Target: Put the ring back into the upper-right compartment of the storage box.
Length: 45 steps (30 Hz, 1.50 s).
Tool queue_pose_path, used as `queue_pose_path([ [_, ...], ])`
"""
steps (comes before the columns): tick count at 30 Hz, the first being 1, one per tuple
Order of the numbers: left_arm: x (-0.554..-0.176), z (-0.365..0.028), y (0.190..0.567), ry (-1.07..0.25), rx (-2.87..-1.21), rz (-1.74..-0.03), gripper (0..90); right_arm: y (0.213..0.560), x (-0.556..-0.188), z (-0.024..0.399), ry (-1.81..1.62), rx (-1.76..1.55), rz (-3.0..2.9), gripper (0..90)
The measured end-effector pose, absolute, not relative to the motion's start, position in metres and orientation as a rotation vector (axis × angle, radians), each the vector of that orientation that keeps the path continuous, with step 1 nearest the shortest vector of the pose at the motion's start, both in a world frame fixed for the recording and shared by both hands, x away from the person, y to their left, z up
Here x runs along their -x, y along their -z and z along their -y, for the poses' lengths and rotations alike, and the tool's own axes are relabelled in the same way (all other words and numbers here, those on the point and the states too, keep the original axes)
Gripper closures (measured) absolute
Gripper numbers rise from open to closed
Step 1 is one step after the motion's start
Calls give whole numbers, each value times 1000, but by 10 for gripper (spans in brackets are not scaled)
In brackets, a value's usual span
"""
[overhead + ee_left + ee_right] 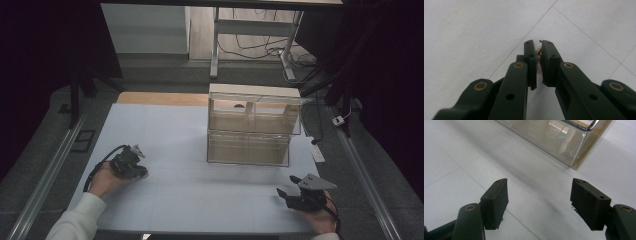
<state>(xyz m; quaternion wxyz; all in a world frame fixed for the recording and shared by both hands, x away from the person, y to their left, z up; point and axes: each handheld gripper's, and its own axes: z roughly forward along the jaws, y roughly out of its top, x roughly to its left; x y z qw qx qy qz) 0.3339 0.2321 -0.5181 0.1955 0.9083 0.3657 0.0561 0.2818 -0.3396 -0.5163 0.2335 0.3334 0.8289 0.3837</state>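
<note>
1. Nearest us, our left tongs (537,48) sit clamped on a small pale thing (538,51) with a gold and reddish trace, right at the white surface (175,140).
2. Farther off, the clear drawer unit (250,131) stands ahead and to the right of that catch, nearer our right tongs (539,195), which stand wide apart with nothing between them.
3. Pinched between the pads, the thing shows as a mere sliver, so we cannot tell its shape or long axis.
</note>
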Motion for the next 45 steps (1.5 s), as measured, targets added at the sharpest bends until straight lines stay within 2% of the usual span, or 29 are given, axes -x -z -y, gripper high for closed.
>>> queue_pose_path([
  [18, -329, -247, 506, -203, -2412, -1065, 827, 517, -282, 340, -1055, -919, -2275, 304],
  [45, -316, -238, 478, -234, -2201, -988, 826, 517, -282, 340, -1055, -919, -2271, 303],
])
